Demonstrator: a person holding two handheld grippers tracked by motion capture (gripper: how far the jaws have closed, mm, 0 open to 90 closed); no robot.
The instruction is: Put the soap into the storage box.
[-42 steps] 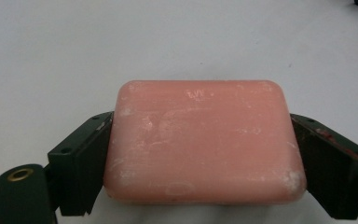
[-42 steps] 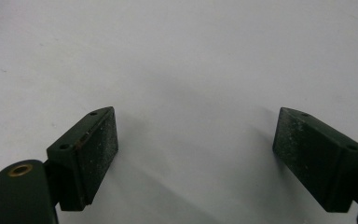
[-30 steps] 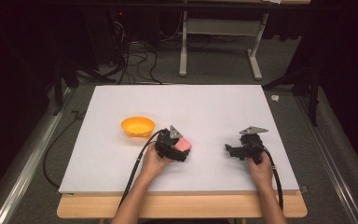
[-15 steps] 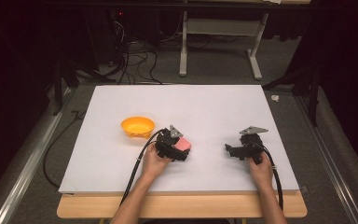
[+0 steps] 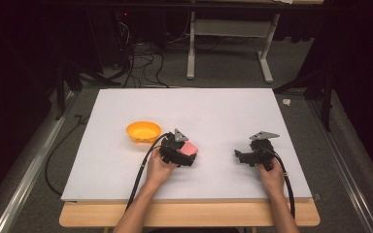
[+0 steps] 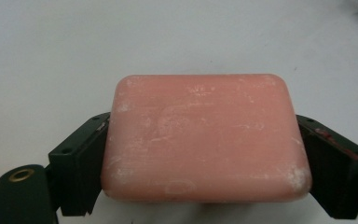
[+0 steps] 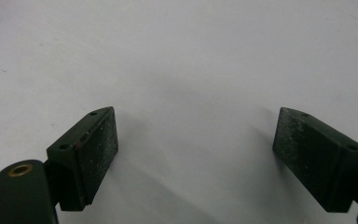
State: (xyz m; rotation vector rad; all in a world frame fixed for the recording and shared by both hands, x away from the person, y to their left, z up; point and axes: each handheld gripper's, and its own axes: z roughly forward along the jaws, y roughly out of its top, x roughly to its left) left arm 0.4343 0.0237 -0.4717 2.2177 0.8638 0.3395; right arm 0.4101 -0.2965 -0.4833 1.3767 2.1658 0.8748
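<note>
Resting on a white table (image 5: pixel 223 111), the left gripper (image 5: pixel 188 154) has its two black jaws clamped on the short ends of a pink soap bar (image 6: pixel 205 140), which sits near the middle of the table's near half. Left gripper view: both pads touch the bar, whose top face is scuffed with pale marks; a faint embossed stamp is too worn to read. High view: an orange bowl (image 5: pixel 144 131) stands just beside the left gripper, toward the far left, apart from the bar. The right gripper (image 5: pixel 243 156) lies well apart to the right, held by the right hand (image 5: pixel 271 175); in the right gripper view its jaws stand wide apart over bare table surface, pads dusted with pale specks. A black cable (image 5: pixel 141 174) trails from the left gripper past the left hand (image 5: pixel 159 170). Beyond the table's far edge stand a grey desk frame (image 5: pixel 228 43) and tangled floor cables (image 5: pixel 136 63); nothing lies between the two grippers.
</note>
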